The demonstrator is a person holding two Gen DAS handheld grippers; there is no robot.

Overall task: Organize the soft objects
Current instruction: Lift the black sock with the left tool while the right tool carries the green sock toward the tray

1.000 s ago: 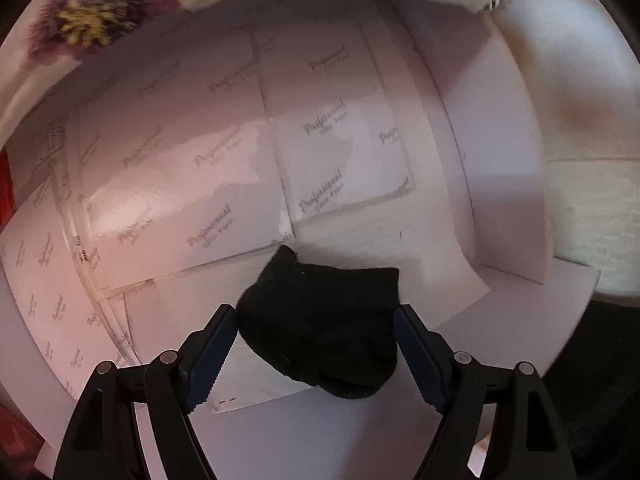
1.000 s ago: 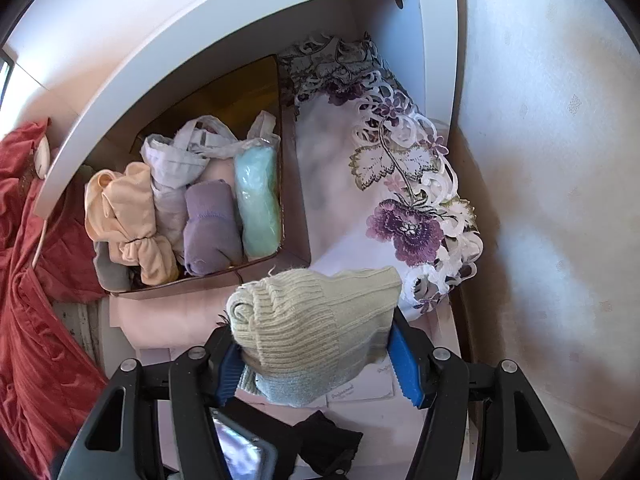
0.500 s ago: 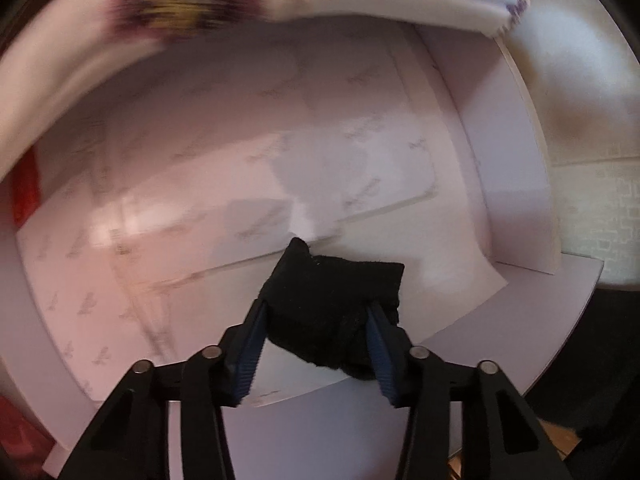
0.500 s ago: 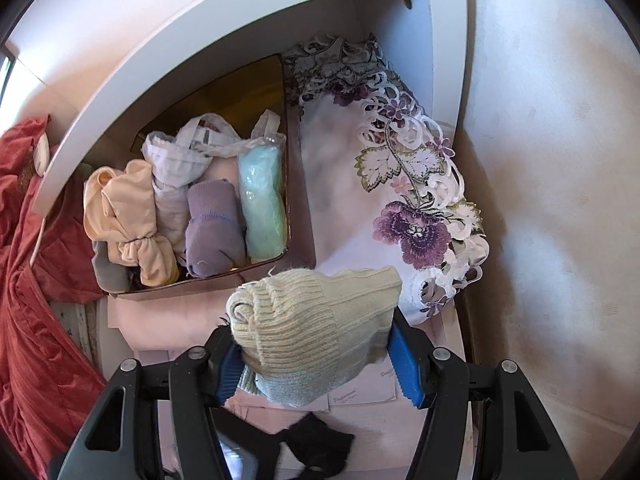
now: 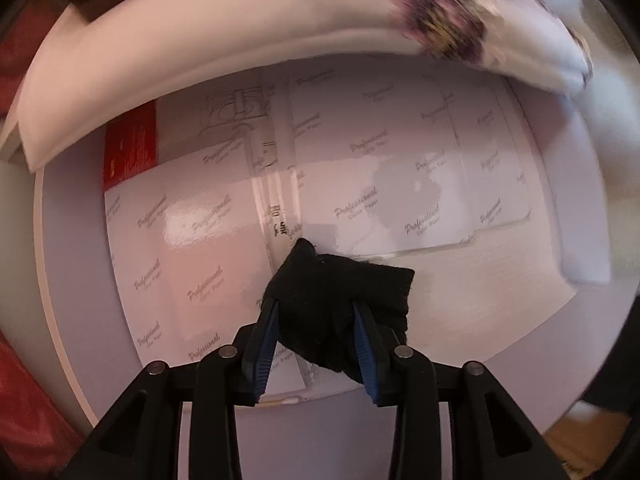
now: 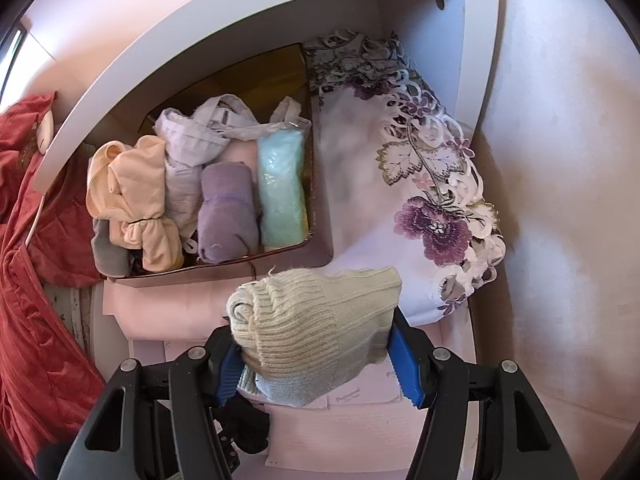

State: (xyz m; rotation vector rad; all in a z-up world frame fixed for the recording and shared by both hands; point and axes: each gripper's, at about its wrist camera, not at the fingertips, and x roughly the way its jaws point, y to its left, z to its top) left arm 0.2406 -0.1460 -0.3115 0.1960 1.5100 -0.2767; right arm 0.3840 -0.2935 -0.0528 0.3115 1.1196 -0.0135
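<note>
Checking the left wrist view first, I find the left gripper (image 5: 316,316) clenched on a black sock (image 5: 340,300) at lower centre of the frame; its jaws have just been closing, and the blue pads (image 5: 267,338) now press into the fabric on both sides. The sock sits over glossy white sheets (image 5: 208,236) printed with repeated grey lettering. A red item (image 5: 129,144) shows at upper left, partly under a white shelf edge (image 5: 168,80). At upper right, a floral cloth (image 5: 448,28) is blurred, so I cannot confirm its pattern there.

Turning to the right wrist view, the right gripper (image 6: 316,354) is grasping a cream ribbed knit bundle (image 6: 316,320) at lower centre, pads against both flanks. A pale blue layer shows at its underside. Above it at centre left, an amber bin (image 6: 256,72) holds rolled soft items: peach (image 6: 132,196), lilac-grey (image 6: 192,148), purple (image 6: 226,208) and mint in a clear bag (image 6: 280,188). The embroidered purple-flower cloth lies right of the bin. Red fabric (image 6: 36,280) hangs along the left edge.
</note>
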